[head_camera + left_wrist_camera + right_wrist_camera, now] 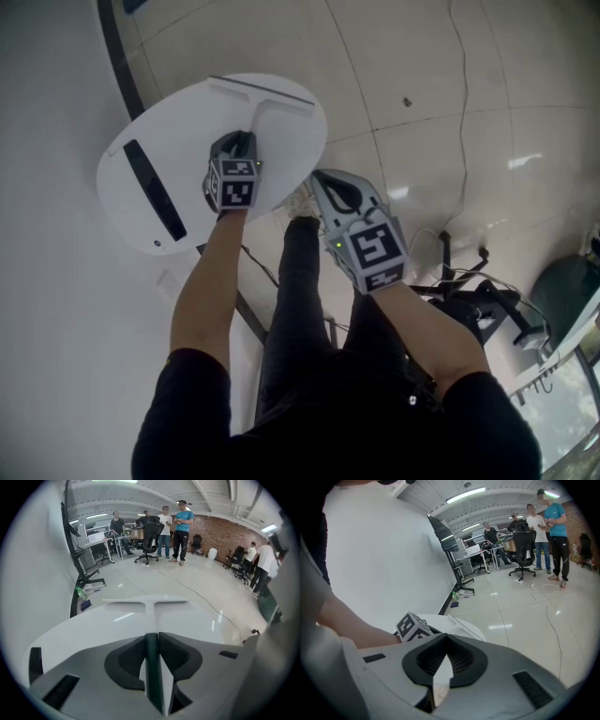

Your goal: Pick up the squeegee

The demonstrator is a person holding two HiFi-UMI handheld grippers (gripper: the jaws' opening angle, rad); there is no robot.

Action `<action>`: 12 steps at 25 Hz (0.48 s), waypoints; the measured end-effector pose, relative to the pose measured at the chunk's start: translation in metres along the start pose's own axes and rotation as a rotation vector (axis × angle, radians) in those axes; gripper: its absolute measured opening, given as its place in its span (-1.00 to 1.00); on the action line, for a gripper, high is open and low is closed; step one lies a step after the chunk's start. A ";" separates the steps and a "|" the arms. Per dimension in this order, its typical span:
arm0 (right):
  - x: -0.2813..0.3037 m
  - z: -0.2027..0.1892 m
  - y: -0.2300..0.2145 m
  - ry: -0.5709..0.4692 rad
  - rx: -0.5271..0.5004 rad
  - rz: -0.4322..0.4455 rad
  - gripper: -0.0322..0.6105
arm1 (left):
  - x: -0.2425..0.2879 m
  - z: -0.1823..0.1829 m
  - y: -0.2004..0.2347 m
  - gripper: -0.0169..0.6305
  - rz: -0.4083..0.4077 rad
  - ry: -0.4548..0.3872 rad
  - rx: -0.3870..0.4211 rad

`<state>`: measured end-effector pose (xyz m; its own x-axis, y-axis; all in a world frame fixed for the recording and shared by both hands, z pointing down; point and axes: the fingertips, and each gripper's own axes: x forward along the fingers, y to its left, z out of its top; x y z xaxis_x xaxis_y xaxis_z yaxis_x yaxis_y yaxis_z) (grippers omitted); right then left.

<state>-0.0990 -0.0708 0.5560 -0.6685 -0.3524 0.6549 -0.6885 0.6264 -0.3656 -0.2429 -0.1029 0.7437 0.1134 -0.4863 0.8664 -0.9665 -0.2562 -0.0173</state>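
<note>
The squeegee (267, 111) is white and T-shaped and lies on a round white table (178, 131), with its blade toward the far edge. In the left gripper view the blade (146, 602) lies crosswise ahead, and the dark green handle (151, 658) runs back between the jaws. My left gripper (242, 142) points steeply down over the handle, and its pads (171, 651) press on the handle from both sides. My right gripper (322, 180) hangs beside the table's near right edge. Its jaws (446, 637) meet at the tips with nothing between them.
A long black strip (155, 190) lies on the table's left part. A white wall (47, 234) borders the left. Cables (459, 112) trail over the tiled floor, and a black stand (483, 305) is at the right. Several people and an office chair (150, 538) are far back.
</note>
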 end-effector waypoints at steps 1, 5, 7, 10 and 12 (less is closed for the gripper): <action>-0.003 0.001 0.001 -0.006 -0.008 0.003 -0.87 | -0.005 0.002 0.000 -0.64 0.007 -0.006 0.005; -0.021 0.012 0.010 -0.021 -0.014 0.004 -0.87 | -0.028 0.014 0.000 -0.65 0.022 -0.040 0.011; -0.033 0.020 0.015 -0.036 -0.025 0.007 -0.87 | -0.044 0.020 -0.001 -0.65 0.033 -0.052 0.005; -0.057 0.032 0.024 -0.059 -0.046 0.015 -0.87 | -0.074 0.027 -0.005 -0.65 0.052 -0.064 -0.011; -0.079 0.039 0.032 -0.075 -0.064 0.023 -0.87 | -0.103 0.036 -0.011 -0.65 0.070 -0.084 -0.015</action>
<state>-0.0787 -0.0502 0.4664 -0.7046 -0.3874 0.5946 -0.6551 0.6770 -0.3353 -0.2357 -0.0803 0.6367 0.0636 -0.5707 0.8187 -0.9761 -0.2065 -0.0681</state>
